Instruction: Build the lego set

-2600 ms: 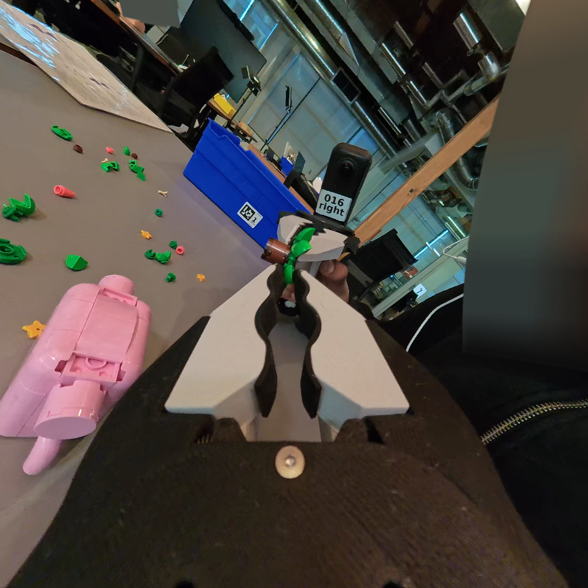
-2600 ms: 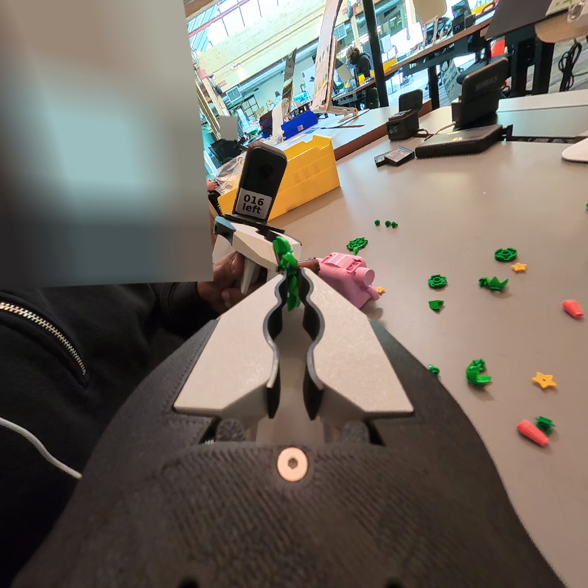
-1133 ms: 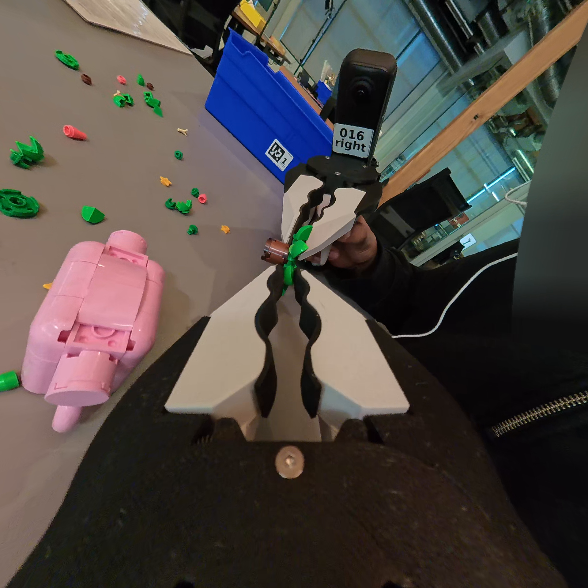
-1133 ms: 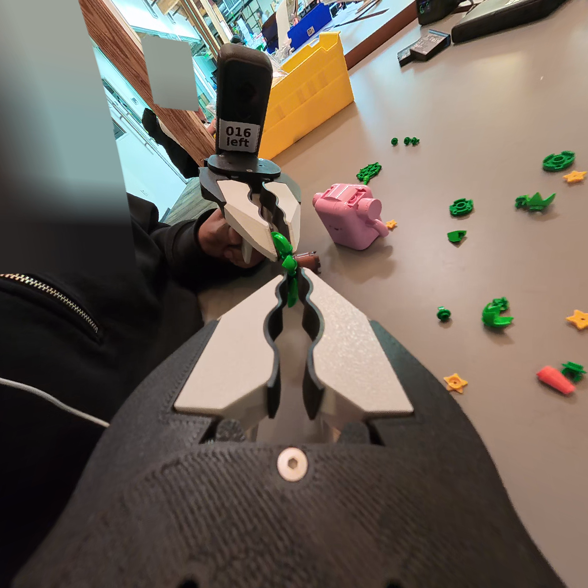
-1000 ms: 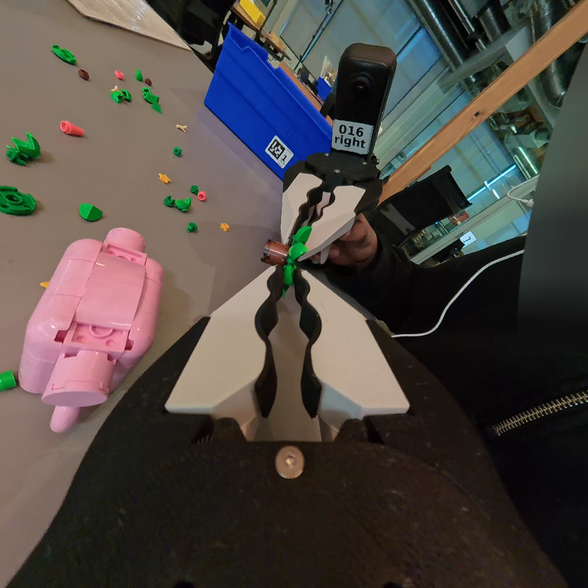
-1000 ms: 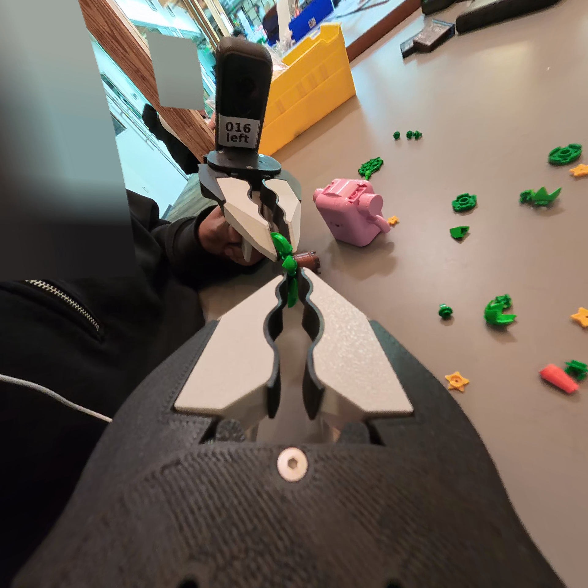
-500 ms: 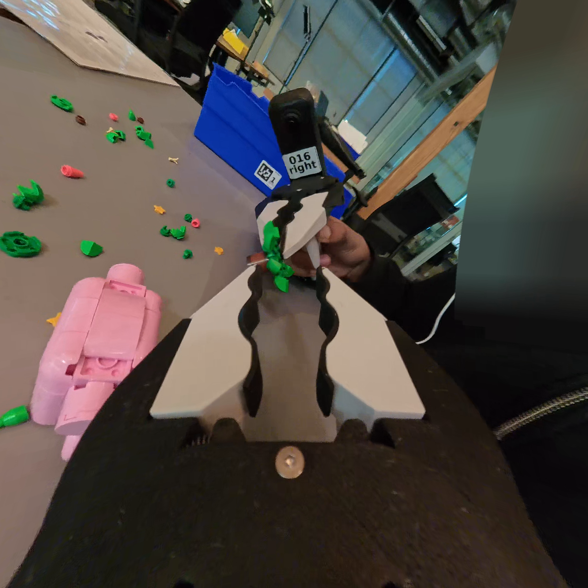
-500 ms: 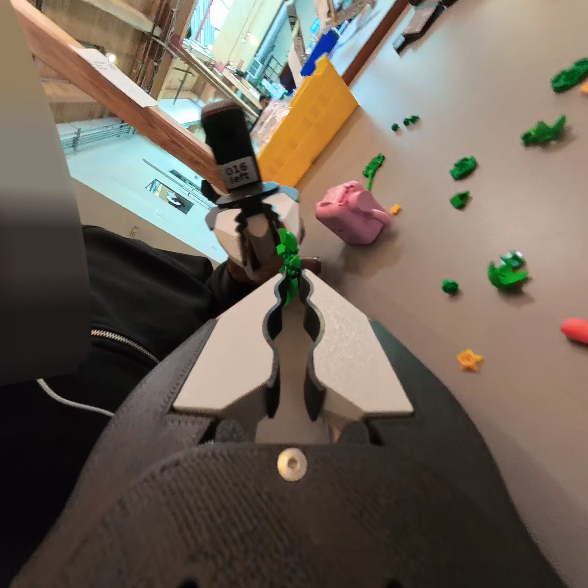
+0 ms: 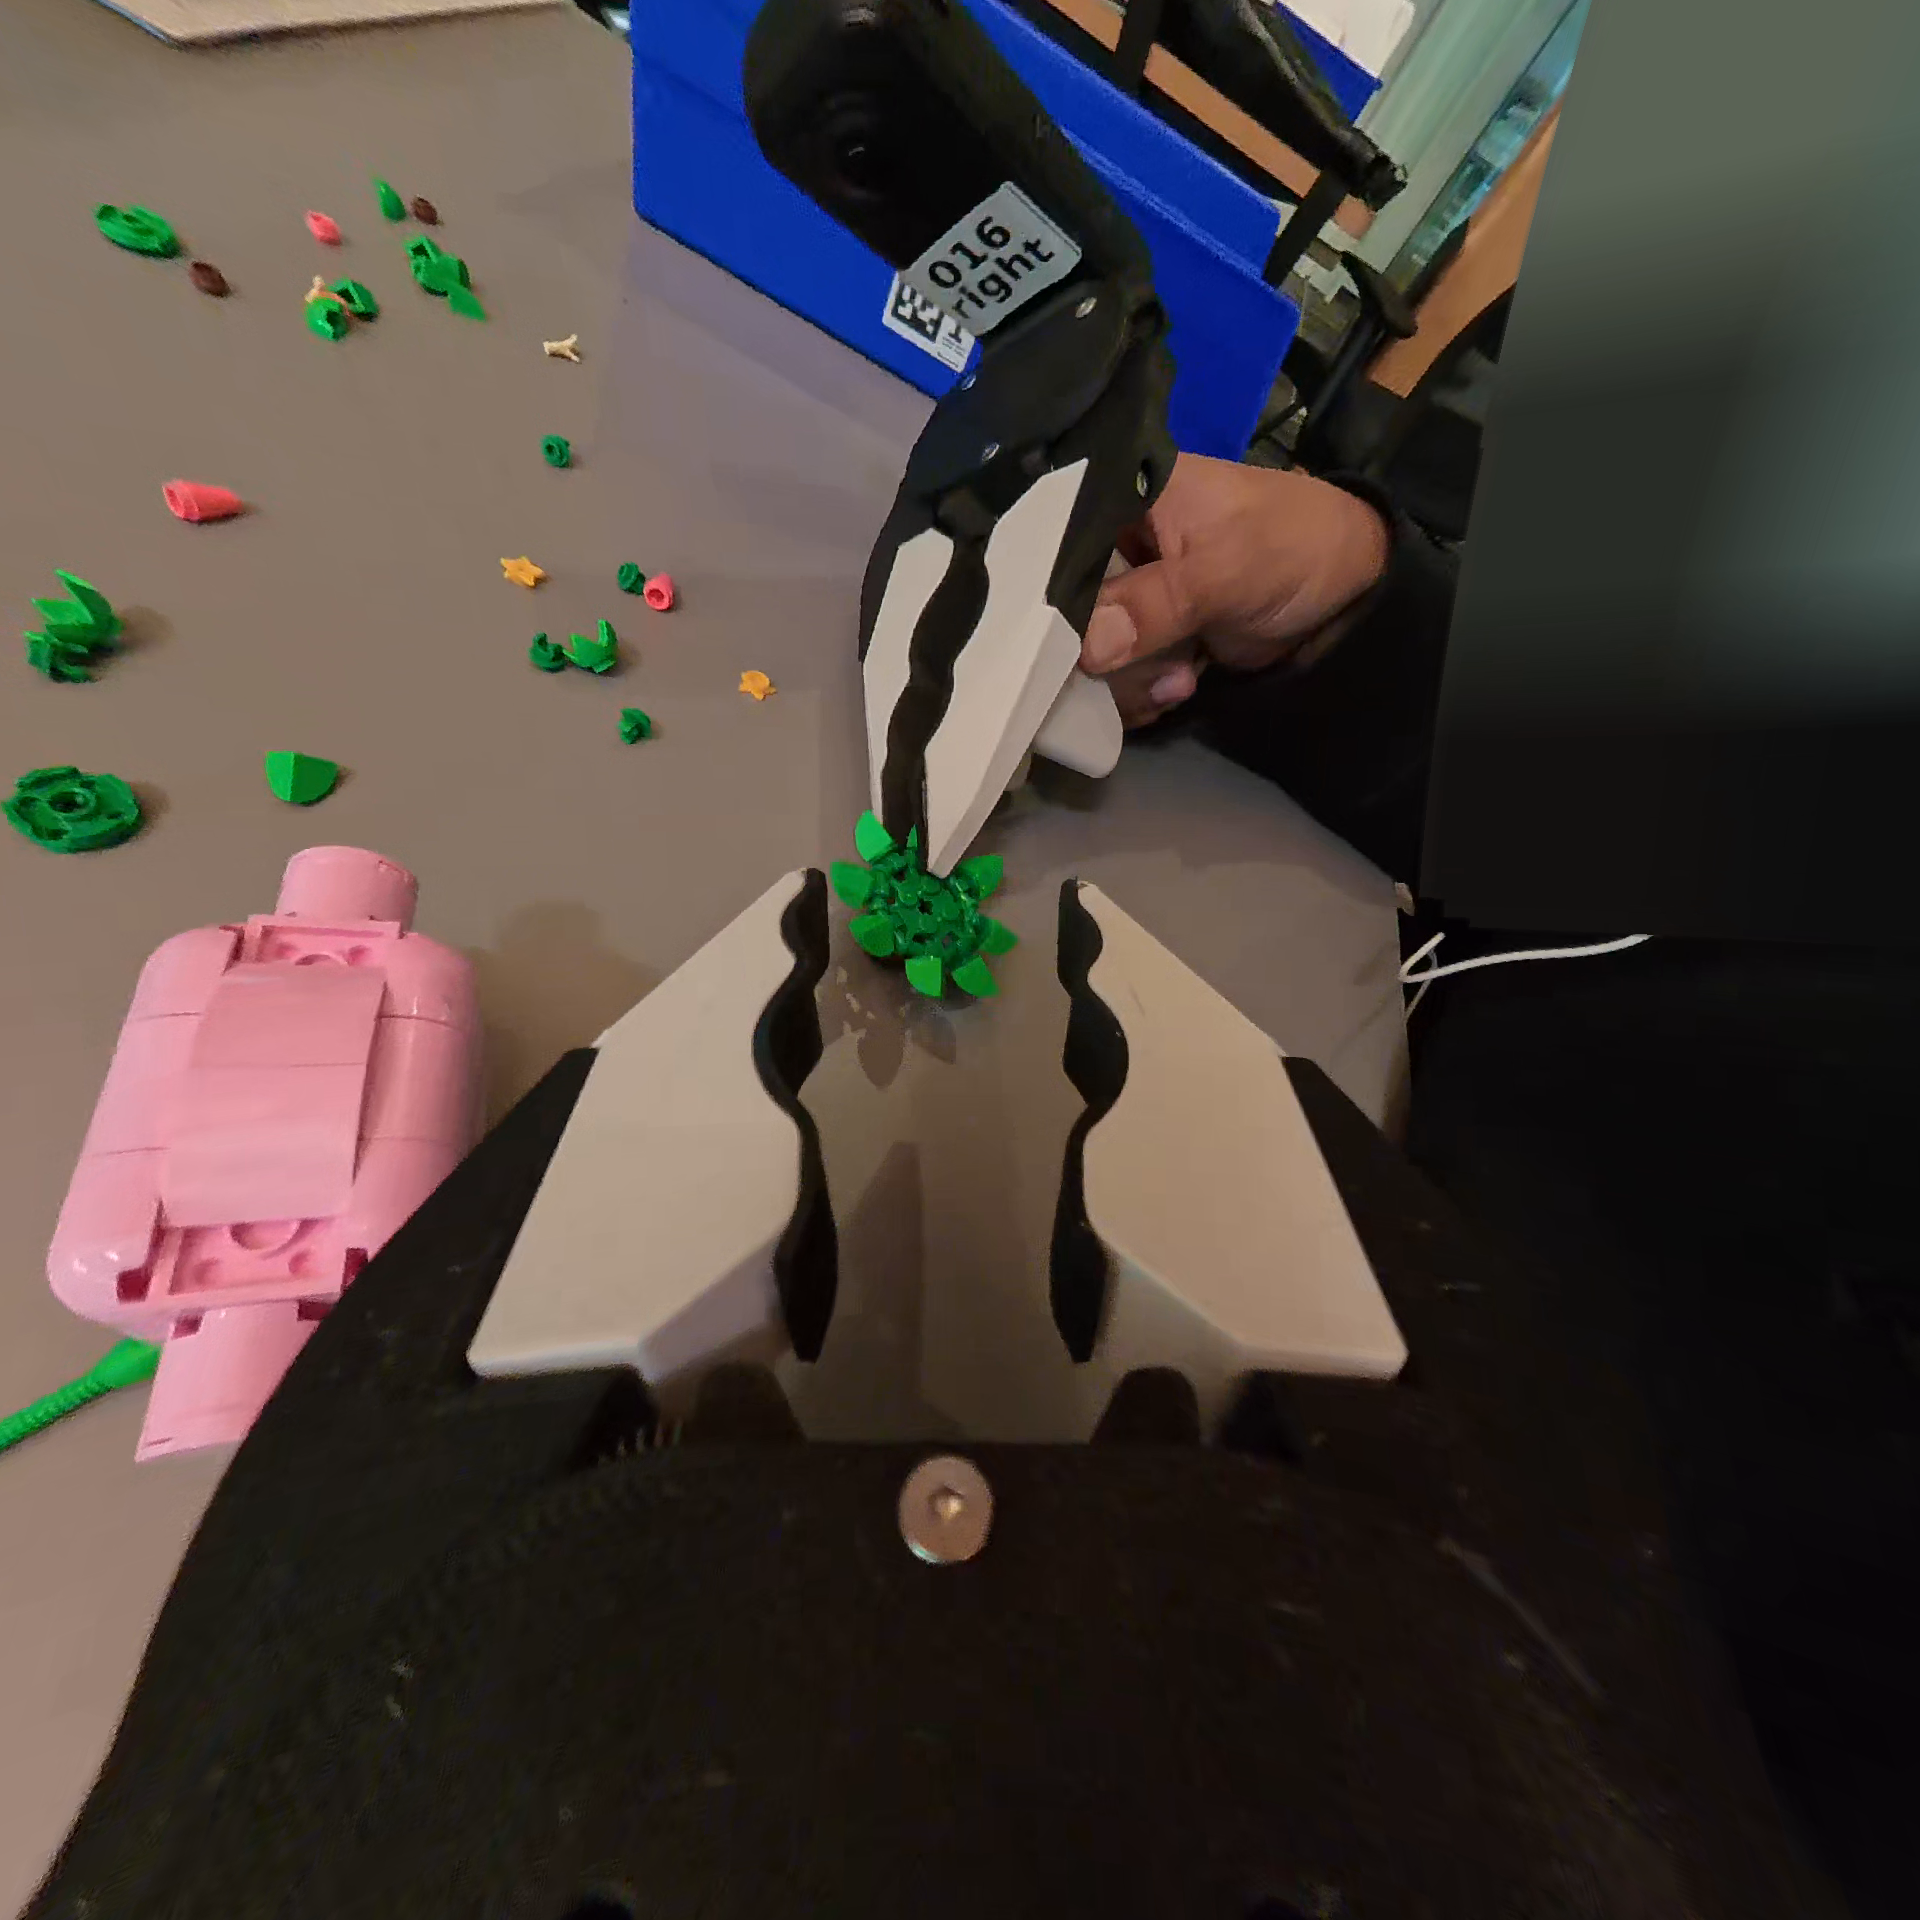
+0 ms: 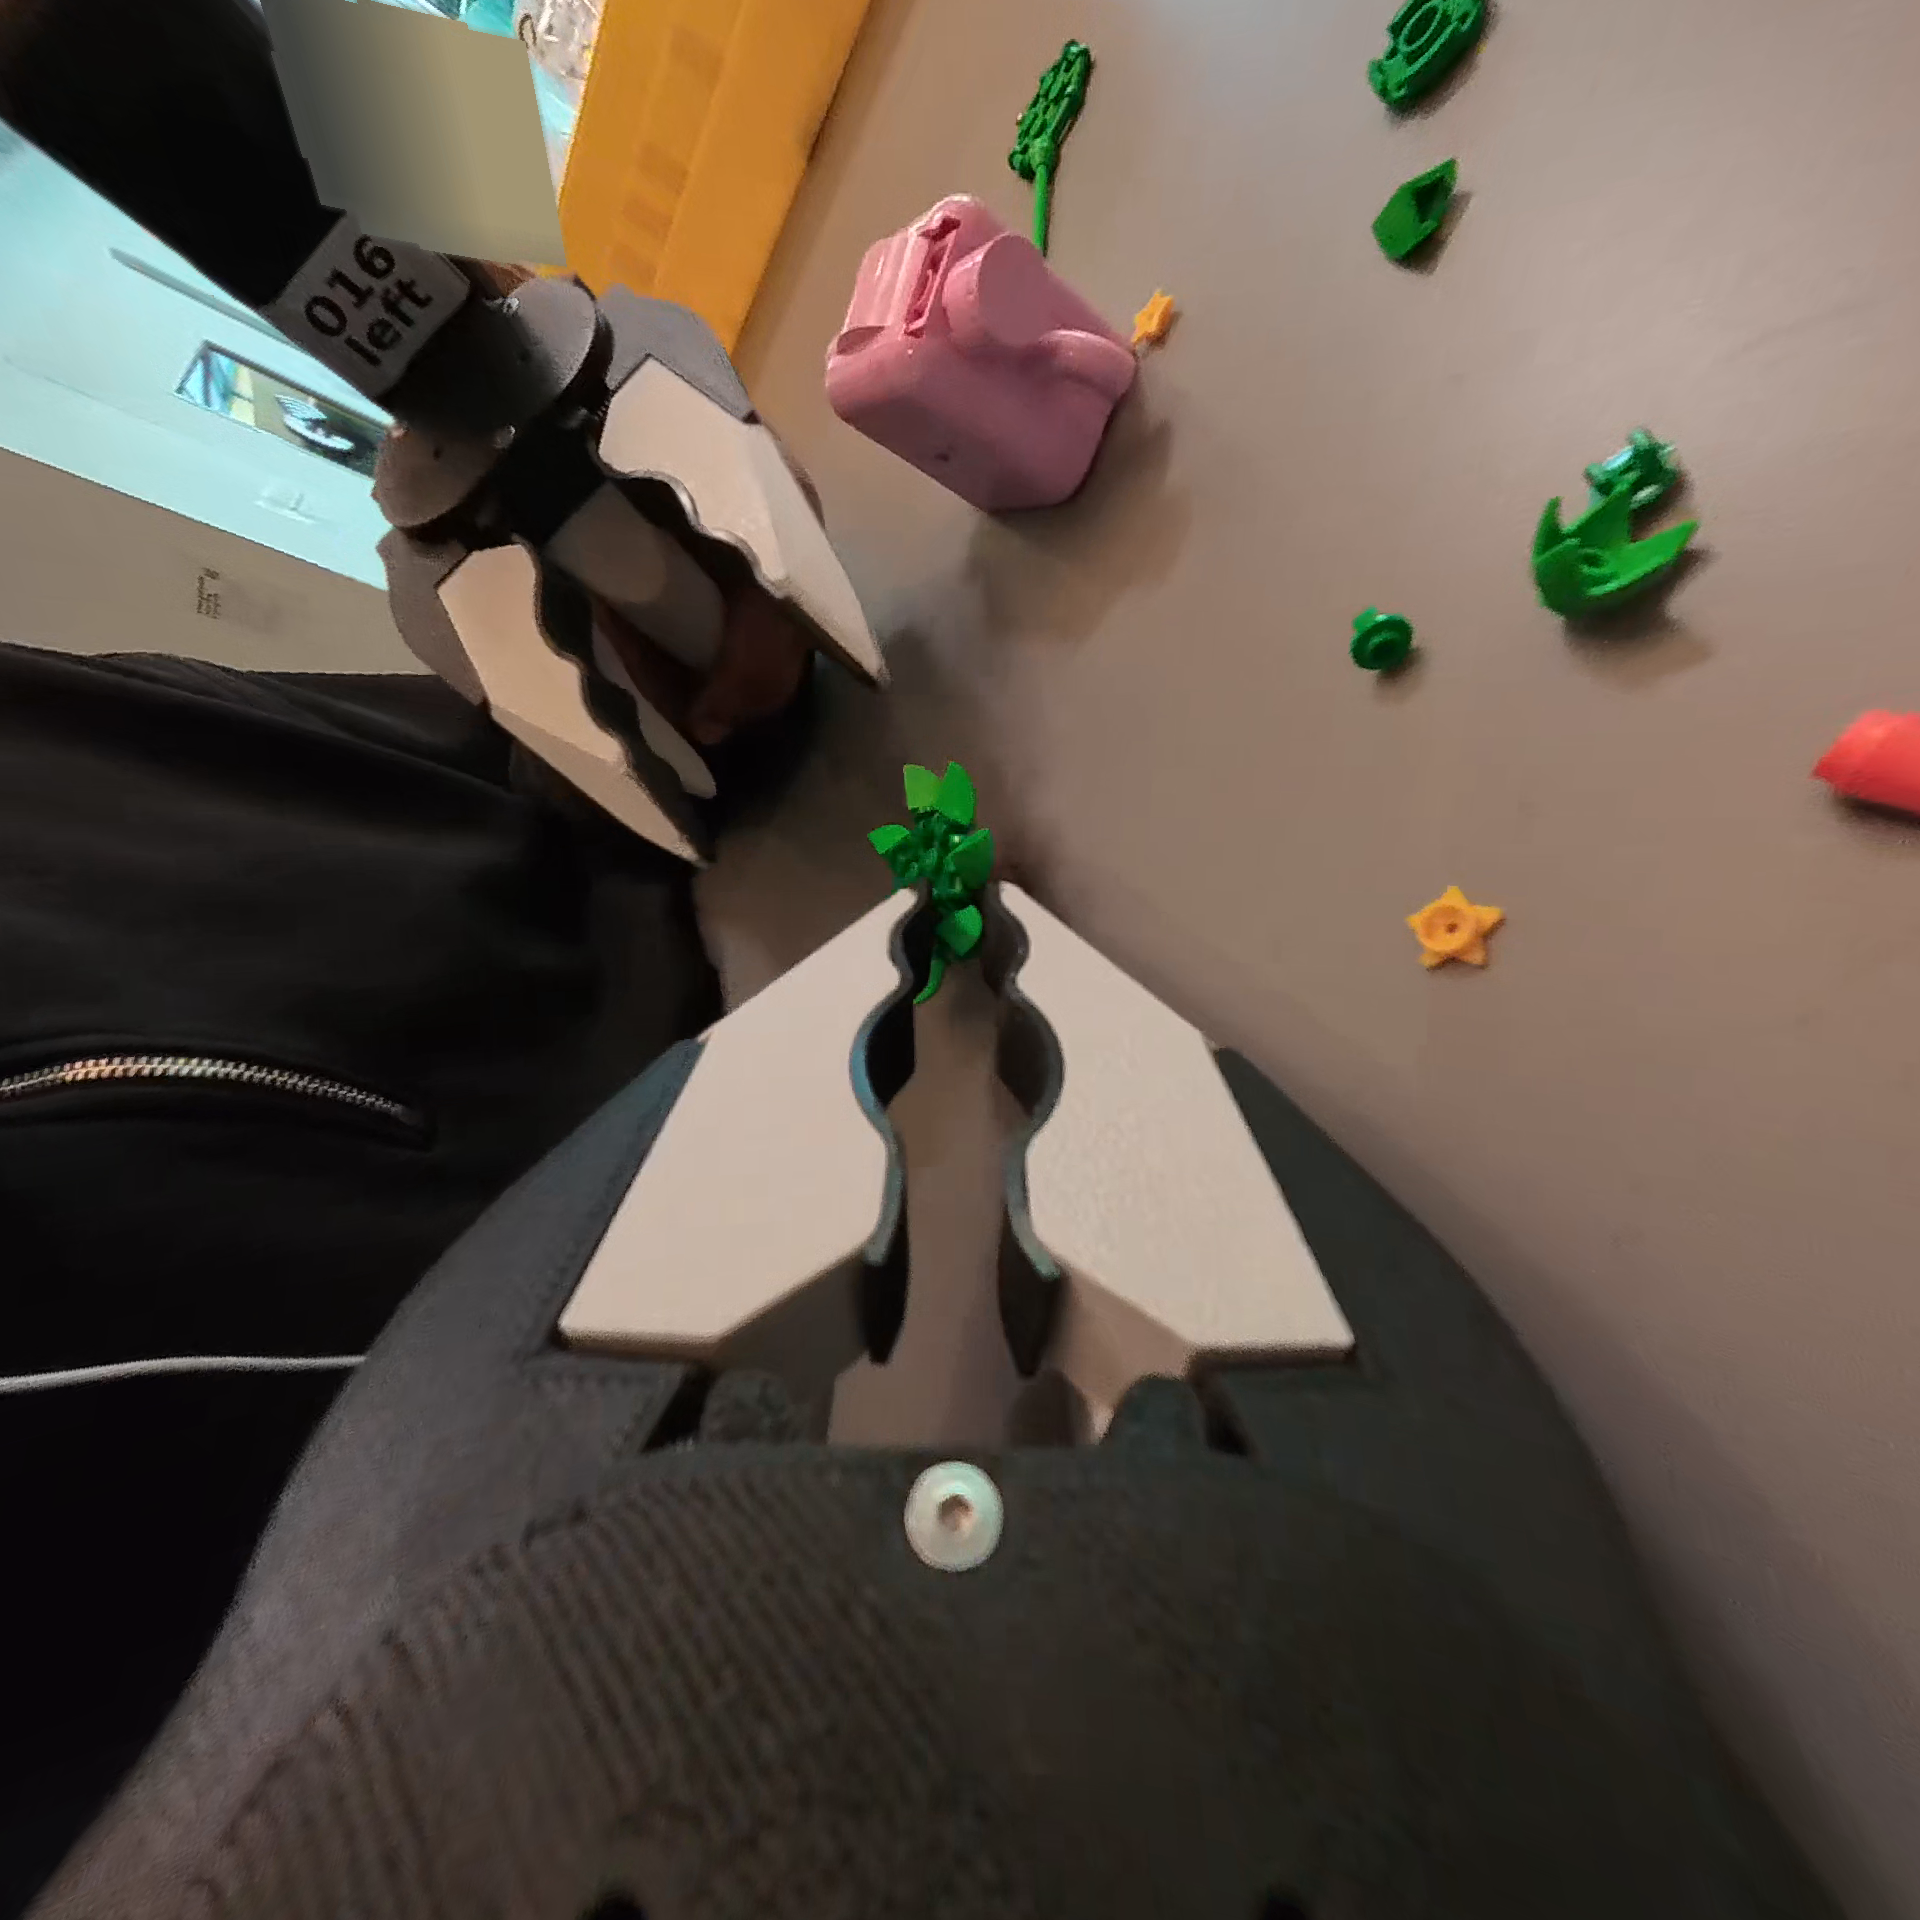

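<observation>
One green leaf cluster, light, rigid, spiky and probably snap-jointed, sits pinched at your right gripper tips; your left gripper gapes empty beside it, so grip its hub.

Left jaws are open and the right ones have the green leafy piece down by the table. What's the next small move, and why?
Probably open the right gripper and back it off. Its jaws are shut on the green leafy piece, which looks set down on the grey table, while the left gripper stands open around it without touching. Whether the piece's base sits flat on the table is hidden, so release slowly.
</observation>
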Demonstrator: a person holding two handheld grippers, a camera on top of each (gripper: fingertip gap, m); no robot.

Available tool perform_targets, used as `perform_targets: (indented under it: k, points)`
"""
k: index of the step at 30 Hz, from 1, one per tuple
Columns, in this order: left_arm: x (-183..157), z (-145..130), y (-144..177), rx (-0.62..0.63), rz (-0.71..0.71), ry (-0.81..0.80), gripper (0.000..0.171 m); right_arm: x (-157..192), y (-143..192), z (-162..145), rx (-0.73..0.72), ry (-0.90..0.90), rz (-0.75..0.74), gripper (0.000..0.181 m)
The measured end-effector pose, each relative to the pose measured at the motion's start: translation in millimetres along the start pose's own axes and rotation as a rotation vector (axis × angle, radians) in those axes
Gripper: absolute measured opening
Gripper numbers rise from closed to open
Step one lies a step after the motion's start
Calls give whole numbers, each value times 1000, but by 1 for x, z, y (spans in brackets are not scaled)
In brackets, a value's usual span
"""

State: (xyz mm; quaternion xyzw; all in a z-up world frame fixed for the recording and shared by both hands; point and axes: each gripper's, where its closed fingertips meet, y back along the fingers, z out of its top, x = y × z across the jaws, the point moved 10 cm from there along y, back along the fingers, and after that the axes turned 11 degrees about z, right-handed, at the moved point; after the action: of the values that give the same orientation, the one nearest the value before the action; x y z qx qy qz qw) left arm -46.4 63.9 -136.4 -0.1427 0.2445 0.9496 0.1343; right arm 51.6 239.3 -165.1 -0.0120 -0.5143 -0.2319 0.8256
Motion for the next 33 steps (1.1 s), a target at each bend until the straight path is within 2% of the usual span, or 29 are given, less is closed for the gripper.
perform_targets:
  k: [4, 6, 11, 12, 14, 16, 19, 22, 23, 29, 33]
  points:
    - [0, -1, -4, 42, -12, 4, 41, -1, 1, 0, 2, 5, -29, 14]
    - [-1, -2, -5, 59, -7, -5, 41, -1, 1, 0, 5, 6, -36, 23]
    - [0, -2, -5, 60, -10, 0, 41, -2, 9, 5, -31, -28, 34, 38]
    - [0, -2, -5, 55, -9, 3, 40, 0, 13, 7, -52, -20, 65, 34]
    - [0, -1, -4, 50, -7, 5, 40, 11, 19, 12, -88, 70, 143, 13]
    - [0, -1, -4, 45, -3, 2, 39, 27, 26, 18, -134, 220, 173, 7]
    - [1, -1, -3, 41, 11, -7, 37, 49, 33, 22, -168, 514, 23, 15]
    - [3, -1, -2, 34, 31, 7, 36, 55, 31, 18, -143, 707, -226, 48]
    - [4, -1, -2, 32, 30, 17, 36, 54, 27, 16, -109, 740, -259, 48]
    - [-1, -2, -6, 72, 72, -50, 32, 44, 8, 8, 52, 695, -221, 54]
    - [-3, -2, -6, 75, 26, -56, 34, 43, 7, 4, 92, 690, -180, 56]
